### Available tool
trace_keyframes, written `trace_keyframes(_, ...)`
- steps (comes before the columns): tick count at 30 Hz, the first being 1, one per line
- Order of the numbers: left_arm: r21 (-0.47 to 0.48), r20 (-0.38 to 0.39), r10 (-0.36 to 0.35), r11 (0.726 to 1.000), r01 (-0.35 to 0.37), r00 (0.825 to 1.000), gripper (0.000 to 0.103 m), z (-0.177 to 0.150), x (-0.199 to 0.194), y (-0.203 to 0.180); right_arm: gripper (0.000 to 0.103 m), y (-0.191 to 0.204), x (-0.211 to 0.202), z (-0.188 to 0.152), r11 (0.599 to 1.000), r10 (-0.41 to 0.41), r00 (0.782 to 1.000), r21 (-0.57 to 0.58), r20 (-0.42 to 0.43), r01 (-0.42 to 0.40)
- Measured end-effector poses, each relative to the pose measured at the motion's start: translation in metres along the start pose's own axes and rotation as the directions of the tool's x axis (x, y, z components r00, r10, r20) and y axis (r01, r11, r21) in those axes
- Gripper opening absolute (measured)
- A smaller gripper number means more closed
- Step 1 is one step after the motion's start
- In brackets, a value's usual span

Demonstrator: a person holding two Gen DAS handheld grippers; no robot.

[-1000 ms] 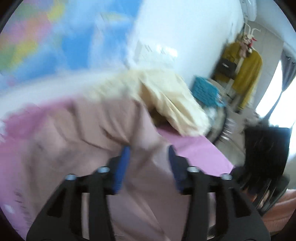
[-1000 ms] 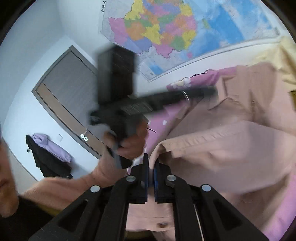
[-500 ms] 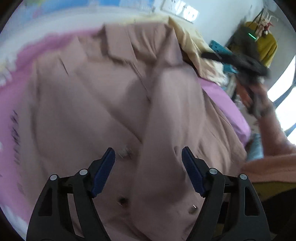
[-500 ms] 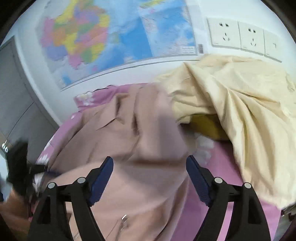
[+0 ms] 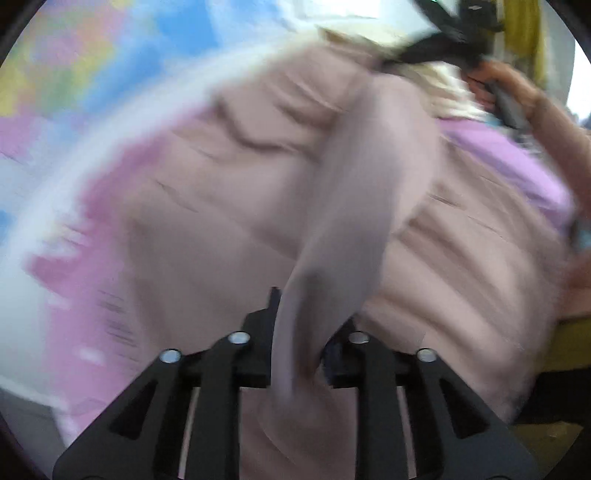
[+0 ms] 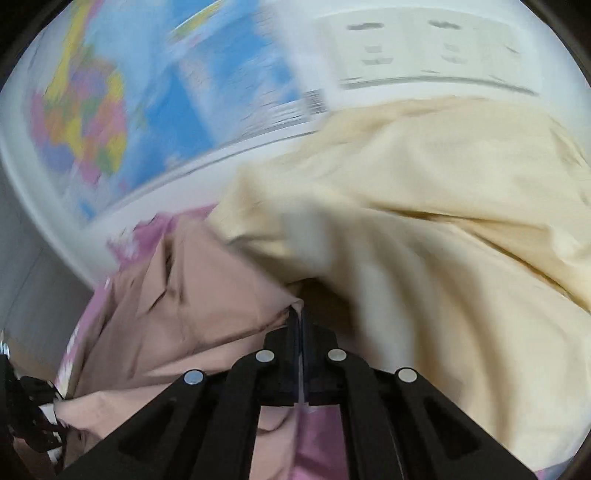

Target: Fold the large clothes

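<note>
A large dusty-pink shirt (image 5: 207,206) lies spread on a pink bedsheet (image 5: 517,162). My left gripper (image 5: 299,332) is shut on a raised fold of the shirt (image 5: 354,206) that rises up from between the jaws. My right gripper (image 6: 298,325) is shut on the shirt's edge (image 6: 221,306), next to a cream garment (image 6: 424,229). In the left wrist view the right gripper shows at the top right (image 5: 443,44), gripping the far end of the same fold. The view is motion-blurred.
A cream garment is heaped at the back right of the bed. A colourful map (image 6: 147,92) and wall sockets (image 6: 424,48) are on the white wall behind. A mustard garment (image 5: 532,33) hangs at the far right.
Both grippers were open half a second ago and have closed on the pink shirt. The front panel is now lifted into a raised fold between them.
</note>
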State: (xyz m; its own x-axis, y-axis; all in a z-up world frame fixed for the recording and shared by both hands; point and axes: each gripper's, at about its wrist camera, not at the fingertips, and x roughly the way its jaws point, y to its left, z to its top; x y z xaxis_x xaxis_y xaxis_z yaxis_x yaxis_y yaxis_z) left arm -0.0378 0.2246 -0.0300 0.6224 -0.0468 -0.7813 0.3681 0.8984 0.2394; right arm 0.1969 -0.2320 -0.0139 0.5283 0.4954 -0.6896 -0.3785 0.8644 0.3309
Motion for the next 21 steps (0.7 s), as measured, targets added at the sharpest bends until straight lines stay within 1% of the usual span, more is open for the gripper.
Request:
trace_keyframes(1, 0.015, 0.024, 0.062, 0.998, -0.063, 0.998, 0.042, 0.004, -0.001, 0.005, 0.001, -0.01, 0.004, -0.004, 1.0, -0.011, 1.0, 0.021, -0.019, 0.011)
trace_keyframes(2, 0.053, 0.038, 0.079, 0.995, -0.081, 0.996, 0.063, 0.006, 0.001, 0.008, 0.001, -0.013, 0.009, -0.008, 0.999, -0.026, 0.999, 0.019, -0.042, 0.027)
trace_keyframes(3, 0.076, 0.034, 0.06, 0.995, -0.063, 0.998, 0.078, 0.007, 0.003, 0.008, 0.001, -0.012, 0.013, -0.01, 0.999, -0.038, 0.998, 0.017, -0.055, 0.039)
trace_keyframes(4, 0.094, 0.025, 0.028, 0.995, -0.03, 0.999, 0.078, 0.005, 0.007, 0.008, 0.002, -0.011, 0.018, -0.016, 0.999, -0.05, 0.995, 0.0, -0.083, 0.05)
trace_keyframes(5, 0.099, 0.007, -0.026, 0.995, 0.025, 1.0, 0.077, 0.002, 0.012, 0.01, 0.003, -0.014, 0.018, -0.022, 0.998, -0.058, 0.993, -0.018, -0.106, 0.056)
trace_keyframes(6, 0.097, -0.003, -0.044, 0.994, 0.044, 0.999, 0.077, 0.001, 0.013, 0.01, 0.006, -0.01, 0.017, -0.026, 0.997, -0.073, 0.991, -0.049, -0.116, 0.068)
trace_keyframes(7, 0.093, -0.012, -0.051, 0.994, 0.052, 0.999, 0.078, 0.0, 0.016, 0.009, 0.006, -0.008, 0.01, -0.028, 0.995, -0.078, 0.991, -0.073, -0.112, 0.07)
trace_keyframes(8, 0.084, -0.023, -0.055, 0.995, 0.056, 0.998, 0.084, -0.002, 0.018, 0.01, 0.009, -0.003, 0.004, -0.03, 0.993, -0.083, 0.991, -0.092, -0.102, 0.074)
trace_keyframes(9, 0.067, -0.029, -0.048, 0.996, 0.05, 0.998, 0.087, -0.005, 0.019, 0.015, 0.02, 0.004, -0.002, -0.029, 0.992, -0.082, 0.994, -0.104, -0.076, 0.074)
trace_keyframes(10, 0.048, -0.034, -0.042, 0.998, 0.044, 0.999, 0.087, -0.008, 0.022, 0.02, 0.027, 0.008, -0.012, -0.028, 0.992, -0.071, 0.996, -0.112, -0.053, 0.065)
trace_keyframes(11, 0.03, -0.041, -0.039, 0.999, 0.04, 0.998, 0.087, -0.009, 0.026, 0.024, 0.036, 0.016, -0.023, -0.026, 0.991, -0.052, 0.998, -0.127, -0.019, 0.05)
trace_keyframes(12, 0.005, -0.049, -0.03, 1.0, 0.031, 0.998, 0.087, -0.01, 0.029, 0.029, 0.041, 0.026, -0.032, -0.025, 0.988, -0.04, 0.999, -0.151, 0.013, 0.042)
trace_keyframes(13, -0.021, -0.054, -0.02, 1.0, 0.019, 0.998, 0.087, -0.009, 0.031, 0.035, 0.046, 0.041, -0.039, -0.023, 0.979, -0.023, 0.999, -0.201, 0.037, 0.03)
trace_keyframes(14, -0.048, -0.056, -0.018, 0.999, 0.015, 0.998, 0.087, -0.006, 0.034, 0.04, 0.057, 0.053, -0.039, -0.022, 0.969, -0.006, 0.999, -0.245, 0.038, 0.015)
trace_keyframes(15, -0.085, -0.059, -0.032, 0.996, 0.027, 0.998, 0.087, -0.004, 0.037, 0.047, 0.062, 0.071, -0.036, -0.025, 0.95, 0.022, 1.0, -0.313, 0.02, -0.014)
trace_keyframes(16, -0.104, -0.06, -0.045, 0.994, 0.039, 0.997, 0.087, -0.006, 0.039, 0.051, 0.062, 0.083, -0.03, -0.027, 0.936, 0.028, 1.0, -0.352, 0.001, -0.026)
trace_keyframes(17, -0.112, -0.066, -0.056, 0.993, 0.048, 0.996, 0.083, -0.003, 0.047, 0.052, 0.062, 0.095, -0.019, -0.029, 0.921, 0.023, 1.0, -0.388, -0.019, -0.028)
trace_keyframes(18, -0.108, -0.076, -0.048, 0.993, 0.04, 0.996, 0.065, -0.001, 0.052, 0.052, 0.062, 0.109, -0.004, -0.035, 0.898, 0.0, 0.999, -0.439, -0.053, -0.023)
trace_keyframes(19, -0.109, -0.09, -0.041, 0.994, 0.031, 0.995, 0.054, 0.0, 0.057, 0.051, 0.062, 0.118, 0.009, -0.039, 0.888, -0.006, 0.997, -0.46, -0.079, -0.031)
trace_keyframes(20, -0.122, -0.107, -0.052, 0.992, 0.039, 0.993, 0.038, 0.002, 0.064, 0.053, 0.061, 0.122, 0.023, -0.044, 0.882, -0.001, 0.992, -0.469, -0.125, -0.058)
trace_keyframes(21, -0.158, -0.119, -0.081, 0.985, 0.061, 0.99, 0.018, 0.003, 0.069, 0.058, 0.045, 0.131, 0.038, -0.05, 0.881, -0.002, 0.985, -0.467, -0.172, -0.08)
